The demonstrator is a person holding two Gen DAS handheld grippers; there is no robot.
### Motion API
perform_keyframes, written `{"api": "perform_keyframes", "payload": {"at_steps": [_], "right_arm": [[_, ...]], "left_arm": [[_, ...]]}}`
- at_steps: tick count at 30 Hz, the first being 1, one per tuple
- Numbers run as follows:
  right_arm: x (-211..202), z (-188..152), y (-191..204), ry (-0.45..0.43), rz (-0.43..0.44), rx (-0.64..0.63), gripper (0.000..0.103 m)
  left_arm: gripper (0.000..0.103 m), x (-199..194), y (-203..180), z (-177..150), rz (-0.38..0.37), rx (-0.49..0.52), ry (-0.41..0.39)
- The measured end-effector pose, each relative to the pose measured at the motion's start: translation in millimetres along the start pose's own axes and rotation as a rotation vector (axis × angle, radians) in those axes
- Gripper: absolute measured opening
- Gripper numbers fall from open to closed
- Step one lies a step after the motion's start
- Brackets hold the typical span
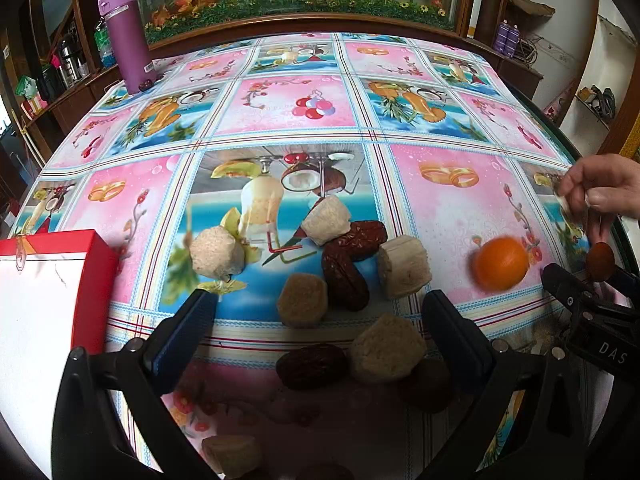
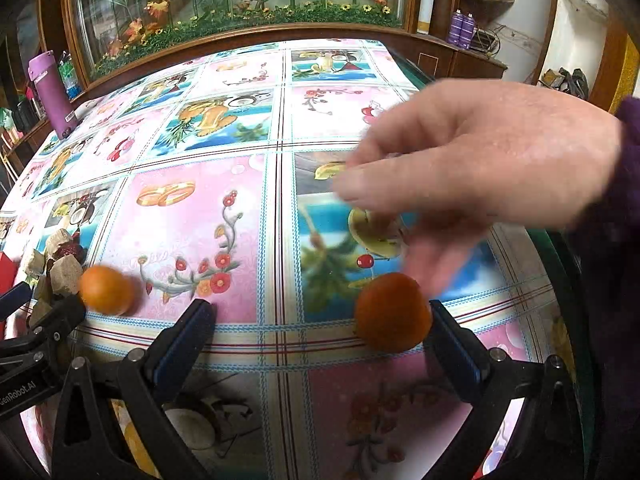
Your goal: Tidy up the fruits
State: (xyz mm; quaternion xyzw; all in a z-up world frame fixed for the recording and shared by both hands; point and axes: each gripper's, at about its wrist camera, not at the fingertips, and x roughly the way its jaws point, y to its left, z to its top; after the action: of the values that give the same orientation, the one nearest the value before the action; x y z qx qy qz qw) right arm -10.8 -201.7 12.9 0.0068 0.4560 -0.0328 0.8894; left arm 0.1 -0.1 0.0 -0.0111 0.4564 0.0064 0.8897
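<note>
In the left wrist view my left gripper (image 1: pixel 320 308) is open above a heap of tan cube-shaped pieces (image 1: pixel 302 300) and dark red dates (image 1: pixel 346 276). A blurred orange fruit (image 1: pixel 500 264) lies to their right. In the right wrist view my right gripper (image 2: pixel 320 312) stands open. A second orange fruit (image 2: pixel 392 312) sits just inside its right finger (image 2: pixel 452 344), and whether they touch is unclear. A person's bare hand (image 2: pixel 480 160) hovers blurred over that fruit. The first orange fruit (image 2: pixel 106 290) shows at the left, beside the heap (image 2: pixel 60 264).
A red box (image 1: pixel 48 300) with a white inside stands at the left table edge. A purple bottle (image 1: pixel 124 36) is at the far left corner. The patterned tablecloth (image 1: pixel 300 96) covers the table, which drops off at the right edge (image 2: pixel 560 264).
</note>
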Motion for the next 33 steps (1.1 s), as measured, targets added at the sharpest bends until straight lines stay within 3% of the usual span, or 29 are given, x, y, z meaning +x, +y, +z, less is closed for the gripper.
{"api": "perform_keyframes", "payload": {"at_steps": [17, 23, 27, 30, 33], "right_arm": [[0.2, 0.5, 0.0, 0.000, 0.001, -0.001, 0.103], [0.4, 0.8, 0.2, 0.000, 0.001, -0.001, 0.103], [0.1, 0.6, -0.2, 0.000, 0.002, -0.001, 0.103], [0.3, 0.8, -0.2, 0.000, 0.002, 0.000, 0.103], [1.0, 3.0, -0.8, 0.026, 0.023, -0.033, 0.103]], "left_arm": [[0.103, 0.0, -0.2, -0.1, 0.002, -0.002, 0.000], [0.103, -1.5, -0.2, 1.2, -0.032, 0.045, 0.060], [0.103, -4.7, 2.3, -3.4, -0.051, 0.072, 0.056], [0.103, -18.6, 10.3, -15.1, -0.051, 0.014, 0.083], [0.103, -52.0, 14.9, -28.9, -0.041, -0.037, 0.007]]}}
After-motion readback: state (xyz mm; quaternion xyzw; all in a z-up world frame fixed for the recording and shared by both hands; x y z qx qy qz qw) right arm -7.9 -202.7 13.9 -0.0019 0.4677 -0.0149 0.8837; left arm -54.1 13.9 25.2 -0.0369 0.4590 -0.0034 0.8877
